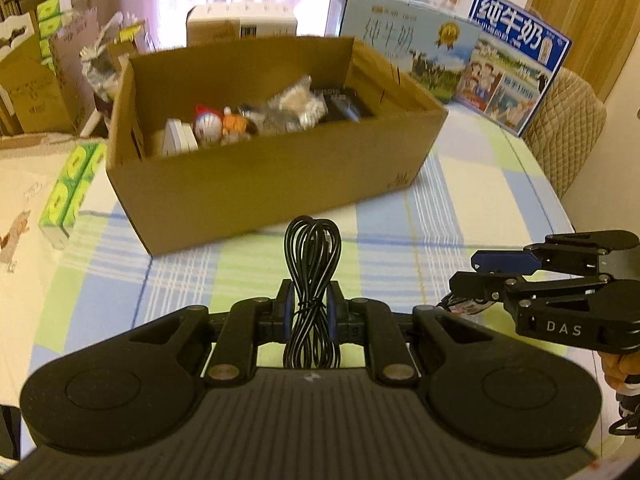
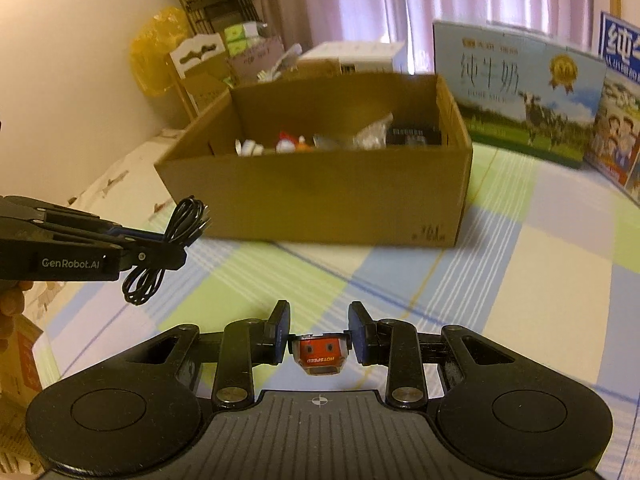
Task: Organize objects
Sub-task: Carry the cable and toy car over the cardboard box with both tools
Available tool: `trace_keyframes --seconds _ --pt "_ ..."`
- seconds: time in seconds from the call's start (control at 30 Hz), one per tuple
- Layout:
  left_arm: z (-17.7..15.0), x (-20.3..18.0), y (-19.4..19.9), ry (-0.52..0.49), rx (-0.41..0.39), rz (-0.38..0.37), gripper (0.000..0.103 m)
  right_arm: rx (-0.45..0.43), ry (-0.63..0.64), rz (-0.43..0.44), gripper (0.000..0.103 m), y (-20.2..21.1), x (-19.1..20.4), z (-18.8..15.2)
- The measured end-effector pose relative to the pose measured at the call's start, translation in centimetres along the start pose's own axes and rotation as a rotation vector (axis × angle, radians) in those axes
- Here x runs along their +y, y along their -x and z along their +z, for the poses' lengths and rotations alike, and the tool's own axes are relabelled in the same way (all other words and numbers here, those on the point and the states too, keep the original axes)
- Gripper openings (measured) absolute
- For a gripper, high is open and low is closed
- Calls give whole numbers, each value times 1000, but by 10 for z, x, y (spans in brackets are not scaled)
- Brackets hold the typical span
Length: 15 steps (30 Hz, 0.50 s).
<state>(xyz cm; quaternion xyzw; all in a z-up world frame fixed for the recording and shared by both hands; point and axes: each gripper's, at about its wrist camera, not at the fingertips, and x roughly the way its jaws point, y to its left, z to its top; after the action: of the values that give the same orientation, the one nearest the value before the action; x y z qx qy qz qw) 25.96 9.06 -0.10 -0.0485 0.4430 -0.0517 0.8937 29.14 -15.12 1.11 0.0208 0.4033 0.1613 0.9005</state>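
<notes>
The table (image 1: 460,184) under its checked cloth fills both views, and the landmark on it is the open cardboard box (image 1: 256,184), sitting mid-table with two milk cartons (image 1: 452,52) standing behind it to the right. Inside the box there is already a haul: a white block, a blue-and-white figure, an orange toy, crinkly bags and a dark device, all lying on its floor. So the sorting looks well along, and on the cloth in front of the box nothing loose shows. What seems left is the pair of items in the air.

Now the carriers, both in front of the box and short of its near wall. The left gripper (image 1: 311,307) is clenched hard on a tied bundle of black cable (image 1: 313,276), pinched at its waist, loops sticking up above the fingers and hanging below them. To its right, level with it, the right gripper (image 2: 319,334) is clamped on a small red toy car (image 2: 320,354), wedged between the pads, marked HOTSPEED. Neither item is over the box opening yet.
</notes>
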Motion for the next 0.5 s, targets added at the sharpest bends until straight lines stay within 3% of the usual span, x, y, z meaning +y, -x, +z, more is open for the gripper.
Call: trace_keyframes --seconds 0.5 --pt "65 13 21 -41 -154 23 13 -122 85 23 29 2 3 89"
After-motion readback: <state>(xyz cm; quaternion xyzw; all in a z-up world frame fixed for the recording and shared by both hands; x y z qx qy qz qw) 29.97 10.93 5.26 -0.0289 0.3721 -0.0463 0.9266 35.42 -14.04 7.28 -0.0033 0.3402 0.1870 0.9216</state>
